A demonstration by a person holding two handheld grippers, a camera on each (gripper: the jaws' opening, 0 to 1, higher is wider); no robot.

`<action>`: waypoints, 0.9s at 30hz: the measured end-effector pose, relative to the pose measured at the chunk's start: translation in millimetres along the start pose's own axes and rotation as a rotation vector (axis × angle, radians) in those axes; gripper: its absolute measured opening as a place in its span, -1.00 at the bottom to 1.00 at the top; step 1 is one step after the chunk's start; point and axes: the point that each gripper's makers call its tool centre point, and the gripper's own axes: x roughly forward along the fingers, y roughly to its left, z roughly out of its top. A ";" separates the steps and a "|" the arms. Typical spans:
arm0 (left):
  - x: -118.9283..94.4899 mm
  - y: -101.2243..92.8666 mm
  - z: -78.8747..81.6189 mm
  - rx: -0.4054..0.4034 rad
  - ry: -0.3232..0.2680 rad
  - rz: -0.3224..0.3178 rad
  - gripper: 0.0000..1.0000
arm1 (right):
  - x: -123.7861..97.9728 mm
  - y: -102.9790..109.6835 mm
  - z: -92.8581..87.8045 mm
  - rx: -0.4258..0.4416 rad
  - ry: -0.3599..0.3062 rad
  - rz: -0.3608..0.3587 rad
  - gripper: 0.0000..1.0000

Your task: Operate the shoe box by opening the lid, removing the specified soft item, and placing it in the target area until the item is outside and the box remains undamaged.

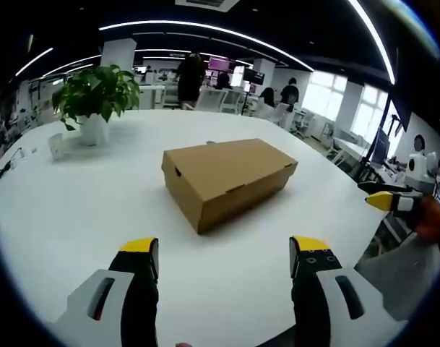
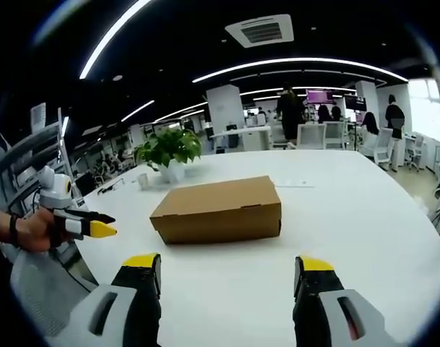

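A brown cardboard shoe box (image 1: 227, 179) lies with its lid down on the white table (image 1: 75, 210), near the middle. My left gripper (image 1: 227, 259) hovers open over the table's near side, short of the box, nothing between its yellow-tipped fingers. The right gripper's yellow tip (image 1: 387, 200) enters at the right edge, held by a hand. In the right gripper view the same box (image 2: 220, 210) sits ahead of my open right gripper (image 2: 228, 273). The left gripper (image 2: 86, 224) appears at the left, in a person's hand. The box's contents are hidden.
A potted green plant (image 1: 95, 94) and a small white cup (image 1: 55, 144) stand on the table's far left. Office chairs, desks and standing people fill the background. A small white robot figure (image 2: 53, 189) stands on a shelf at left.
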 end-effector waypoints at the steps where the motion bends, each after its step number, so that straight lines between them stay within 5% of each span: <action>1: -0.4 -1.1 -0.1 0.001 0.001 -0.001 0.52 | 0.3 -0.3 -0.3 -0.001 0.001 0.000 0.48; 16: -0.1 2.6 4.5 -0.007 0.010 0.011 0.50 | 7.4 -10.5 -2.6 0.028 0.023 0.002 0.43; 27: 34.7 9.7 15.8 -0.004 0.017 -0.006 0.47 | 51.9 -24.0 17.3 0.009 0.035 0.043 0.42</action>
